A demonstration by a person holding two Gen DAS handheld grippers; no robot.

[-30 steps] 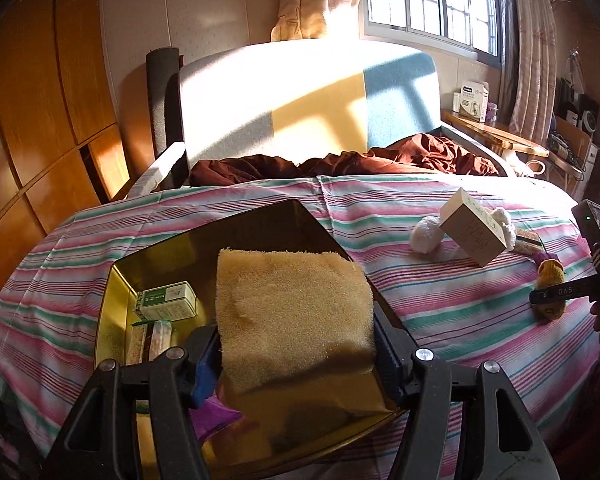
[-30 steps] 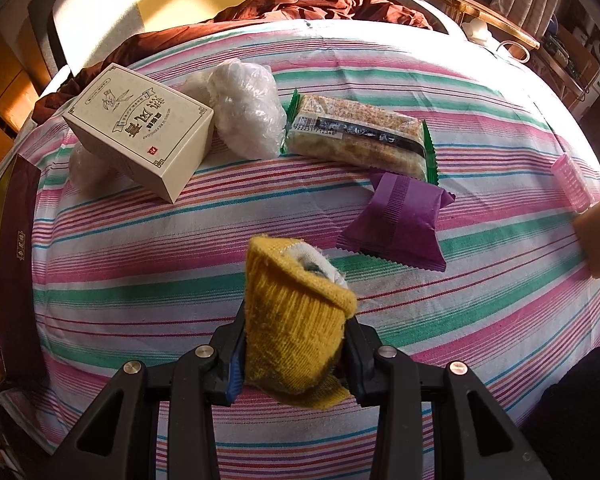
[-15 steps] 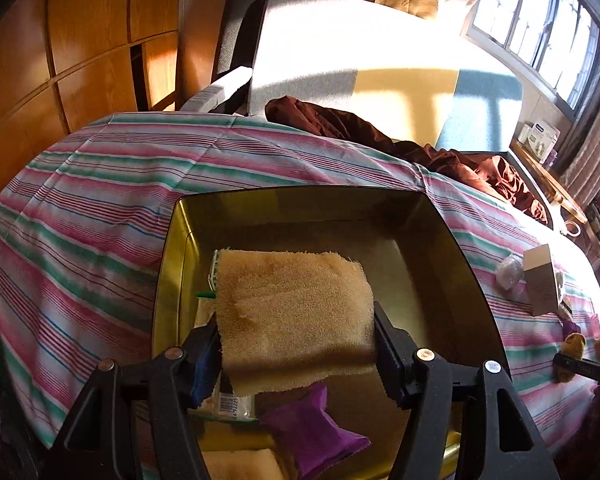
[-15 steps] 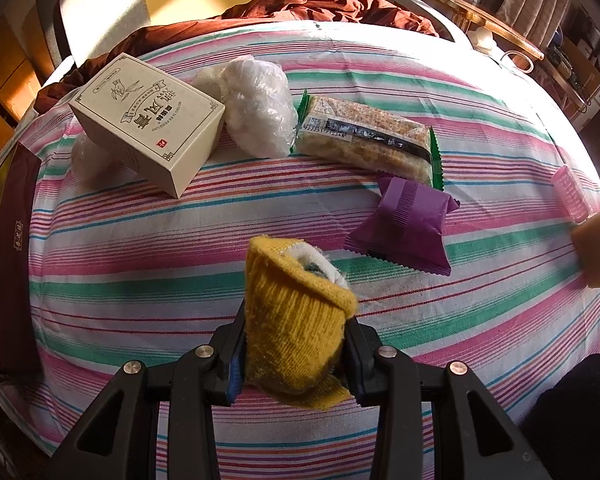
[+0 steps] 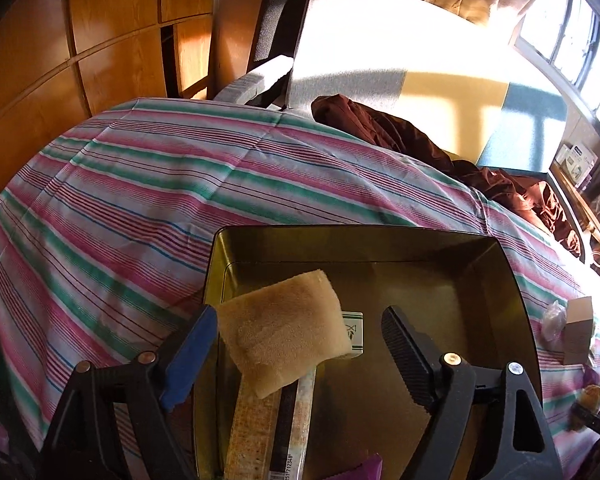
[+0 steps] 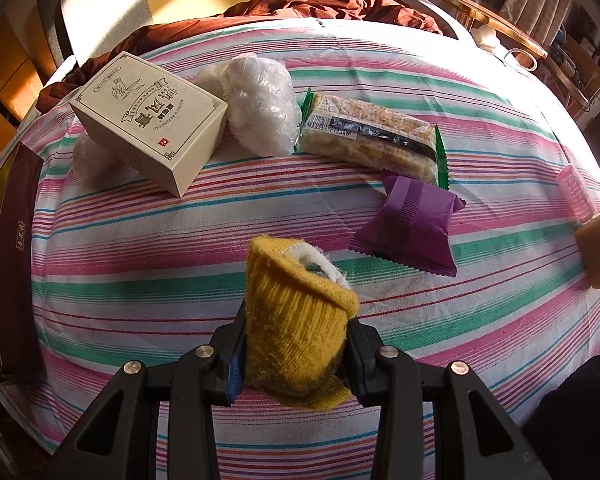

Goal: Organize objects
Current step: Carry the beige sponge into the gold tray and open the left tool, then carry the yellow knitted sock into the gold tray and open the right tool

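My left claw (image 5: 300, 344) is spread wide over the metal tin (image 5: 516, 280). The tan sponge (image 5: 284, 332) sits tilted between the fingers, close beside the blue-padded one; I cannot tell whether it touches that pad, and it is clear of the black ribbed one. Under the sponge, inside the tin, lie a long snack bar in a clear wrapper (image 5: 268, 420) and a small white-and-green box (image 5: 354, 330), with a purple packet (image 5: 366, 468) at the near edge. The tin rests on the striped tablecloth (image 5: 140, 200).

My right claw (image 6: 296, 360) is pinching a rolled yellow sock (image 6: 296, 320), held upright above the striped cloth with a bit of white showing at its top. Just beyond it lies another purple packet (image 6: 408, 224), touching a wrapped cereal bar (image 6: 374, 140). Left of that bar is a lump of clear plastic wrap (image 6: 260, 104), pressed against a cream cardboard box (image 6: 152, 120) that leans tilted on a smaller plastic lump (image 6: 92, 156). Far right, a pink comb (image 6: 576, 192) lies just beside a second tan sponge (image 6: 598, 252). The tin's dark side (image 6: 16, 240) runs along the left edge.
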